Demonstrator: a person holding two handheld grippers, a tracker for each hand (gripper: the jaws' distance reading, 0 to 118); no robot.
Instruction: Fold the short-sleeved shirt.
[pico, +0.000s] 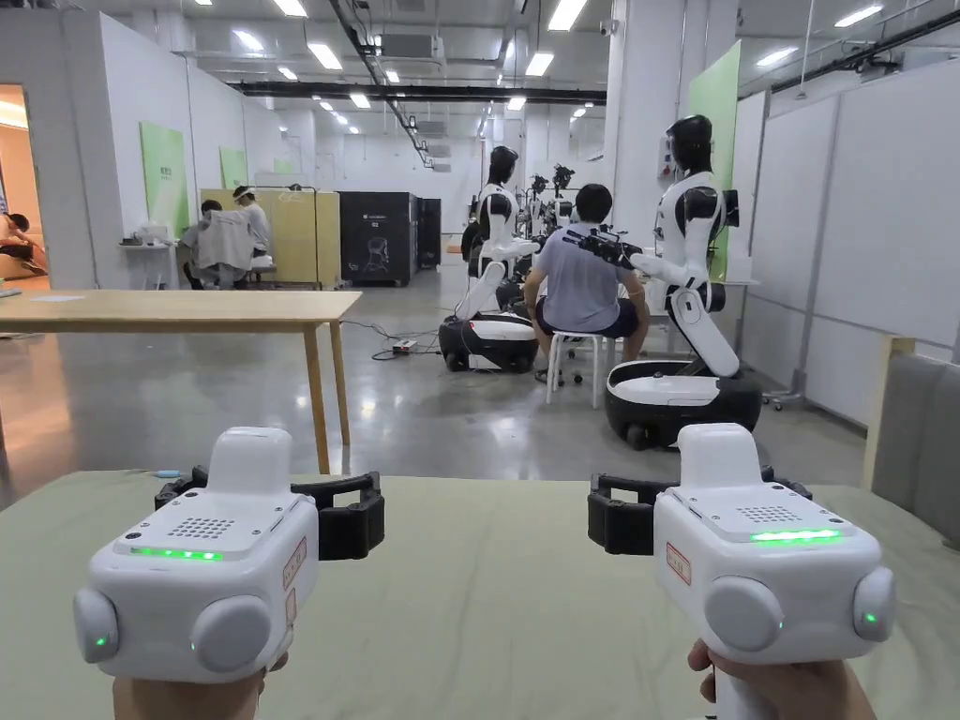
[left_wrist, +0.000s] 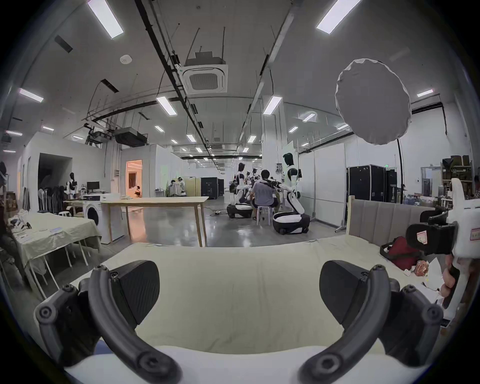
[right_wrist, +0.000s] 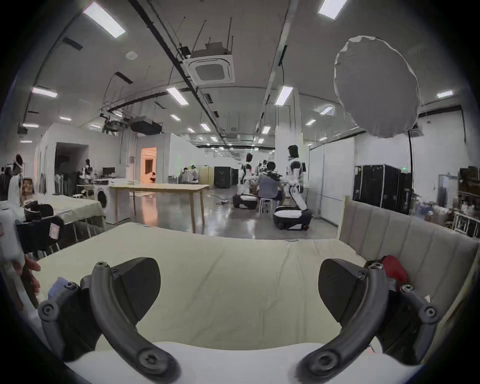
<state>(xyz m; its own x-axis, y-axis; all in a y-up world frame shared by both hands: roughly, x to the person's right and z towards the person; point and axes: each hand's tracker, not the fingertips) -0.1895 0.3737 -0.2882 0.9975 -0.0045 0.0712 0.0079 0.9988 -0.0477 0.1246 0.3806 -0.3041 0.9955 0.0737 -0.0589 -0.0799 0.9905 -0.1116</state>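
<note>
The left gripper (left_wrist: 239, 293) has its jaws spread wide and holds nothing; the right gripper (right_wrist: 239, 291) is the same, wide apart and empty; both hover side by side above the pale green cloth-covered table (pico: 487, 600); a white fabric edge (left_wrist: 233, 363) lies just under each gripper, near the person, but I cannot tell if it is the short-sleeved shirt; such a shirt is probably light, soft and limp, so I would pinch it at the shoulders or hem corners.
</note>
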